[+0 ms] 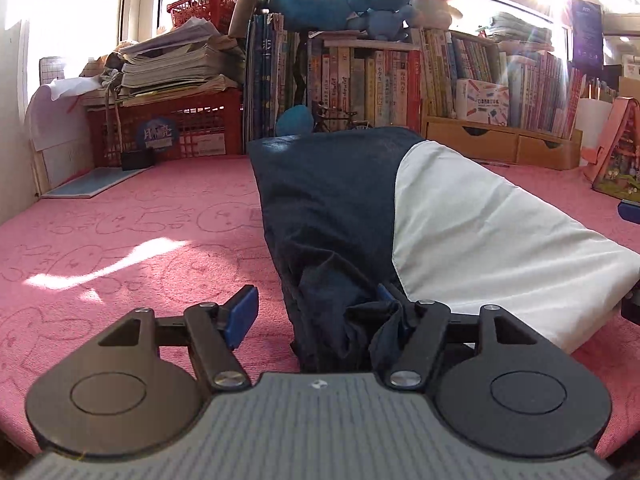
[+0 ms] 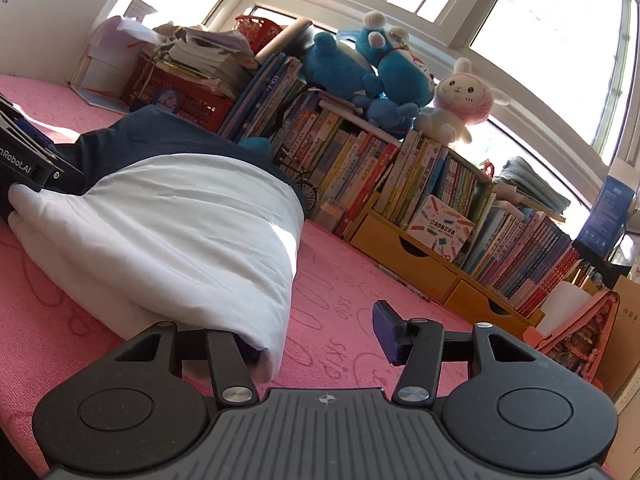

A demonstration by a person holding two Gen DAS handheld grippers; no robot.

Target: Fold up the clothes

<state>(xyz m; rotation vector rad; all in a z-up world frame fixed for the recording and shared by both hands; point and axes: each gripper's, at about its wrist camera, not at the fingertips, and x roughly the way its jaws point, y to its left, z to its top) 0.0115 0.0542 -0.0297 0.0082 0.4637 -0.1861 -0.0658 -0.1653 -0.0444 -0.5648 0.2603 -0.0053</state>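
Both grippers sit wide open: left gripper (image 1: 314,306) straddles the navy-and-white garment (image 1: 344,216) on the pink mat (image 1: 120,240), right gripper (image 2: 316,332) at its white end.

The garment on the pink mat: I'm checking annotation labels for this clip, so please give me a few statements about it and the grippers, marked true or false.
1. The garment is navy with a white part. True.
2. The left gripper has its jaws closed tight on the cloth. False: the jaws stand wide apart, navy cloth bunched between them.
3. The garment lies on a pink mat. True.
4. The right gripper sits at the navy end. False: it is at the white end, jaws open.
5. Plush toys sit on top of the bookshelf. True.
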